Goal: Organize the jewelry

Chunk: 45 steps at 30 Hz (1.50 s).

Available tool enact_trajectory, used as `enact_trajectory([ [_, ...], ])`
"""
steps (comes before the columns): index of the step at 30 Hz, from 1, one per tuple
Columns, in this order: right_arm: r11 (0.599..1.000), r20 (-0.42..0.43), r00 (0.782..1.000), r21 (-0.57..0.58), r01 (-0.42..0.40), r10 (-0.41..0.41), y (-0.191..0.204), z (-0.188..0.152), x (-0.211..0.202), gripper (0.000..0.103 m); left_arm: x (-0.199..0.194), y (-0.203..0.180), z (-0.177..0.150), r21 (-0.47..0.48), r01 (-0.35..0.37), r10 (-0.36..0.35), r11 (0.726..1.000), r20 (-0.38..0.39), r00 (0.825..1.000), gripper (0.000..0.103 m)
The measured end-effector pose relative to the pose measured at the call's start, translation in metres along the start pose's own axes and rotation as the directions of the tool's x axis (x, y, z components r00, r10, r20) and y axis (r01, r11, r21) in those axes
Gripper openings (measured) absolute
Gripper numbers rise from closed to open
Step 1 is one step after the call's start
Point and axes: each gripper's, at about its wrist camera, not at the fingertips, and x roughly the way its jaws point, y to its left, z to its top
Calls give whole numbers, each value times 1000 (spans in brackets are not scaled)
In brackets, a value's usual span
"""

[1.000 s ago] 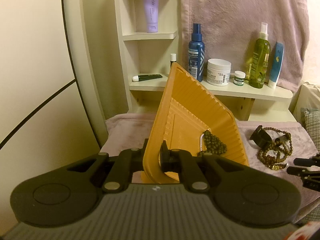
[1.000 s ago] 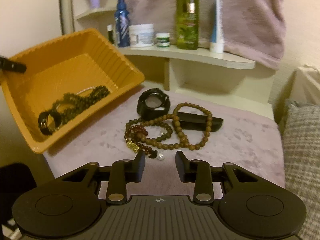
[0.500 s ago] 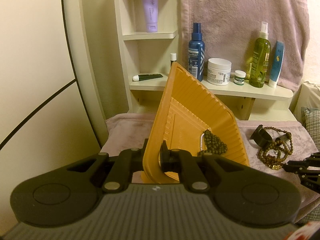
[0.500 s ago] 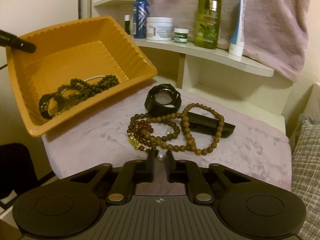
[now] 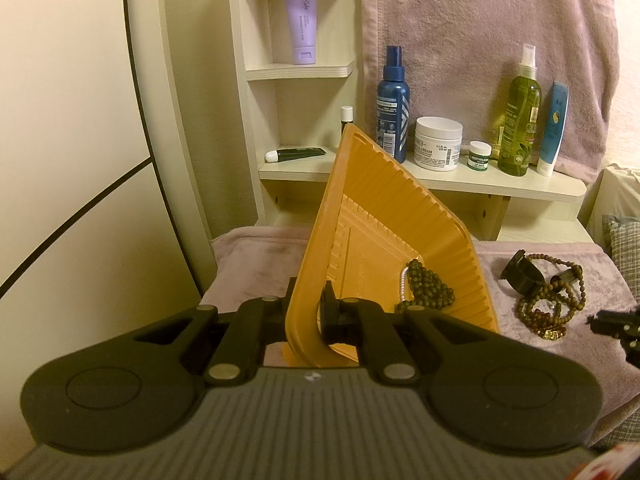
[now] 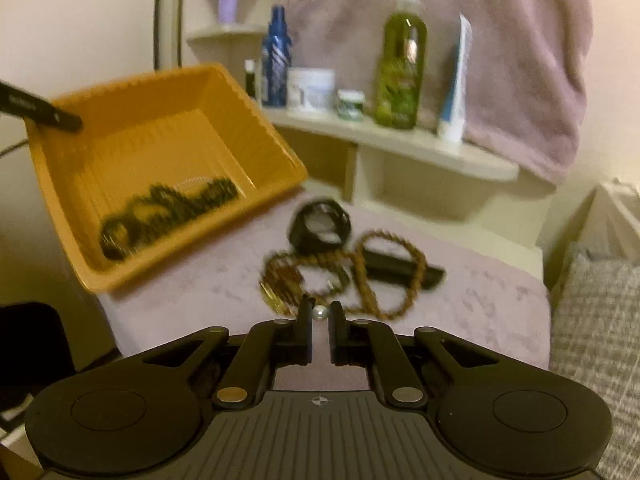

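Note:
My left gripper (image 5: 307, 312) is shut on the near rim of an orange tray (image 5: 384, 232) and holds it tilted. Dark green beads (image 5: 426, 288), a thin white strand and a dark ring lie in the tray's low corner (image 6: 168, 208). My right gripper (image 6: 320, 314) is shut on a small white pearl (image 6: 320, 313), just above the mauve cloth. Beyond it lies a tangle of brown bead strings (image 6: 360, 276) with a gold piece, a black watch (image 6: 320, 226) and a black bar (image 6: 404, 268). The right gripper's tips (image 5: 616, 322) show at the left view's right edge.
A cream shelf (image 5: 440, 178) behind holds a blue spray bottle (image 5: 394, 100), a white jar (image 5: 438, 144), a small green pot, a green spray bottle (image 5: 520, 120) and a blue-white tube. A mauve towel (image 5: 480, 32) hangs above. A grey checked cushion (image 6: 600, 340) lies right.
The right gripper's jaws closed onto the white pearl and lifted it a little off the cloth; the view shifted and blurred. The left gripper and the tilted tray stayed put.

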Motion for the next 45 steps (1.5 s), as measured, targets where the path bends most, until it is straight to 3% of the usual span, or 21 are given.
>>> enact_trajectory([
  [6,989,88,985,-1,-149,149,39,38,1,8,0,0,0,-1,2,-2,1000,-1,1000,7],
  [16,937,65,936,-79,-340,345,94,68,33,8,0,2,0,-2,8,-8,1000,0,1000,7],
  [26,915,31,918,-104,-390,395,109,60,43,8,0,2,0,-2,14,-14,1000,1,1000,8],
  [29,923,54,923,-79,-377,382,101,62,39,9,-1,2,0,-1,15,-15,1000,1,1000,8],
  [33,952,109,945,-38,-305,307,85,61,25,9,-1,2,0,-1,15,-15,1000,1,1000,8],
  [39,989,172,980,84,-118,102,47,43,-1,11,-1,2,0,-3,16,-16,1000,2,1000,8],
  [41,991,159,987,128,-39,18,35,34,-6,13,-1,2,0,-4,15,-15,1000,1,1000,8],
  [45,978,93,993,199,56,-76,12,17,-11,13,-2,3,-1,-7,17,-17,1000,1,1000,8],
])
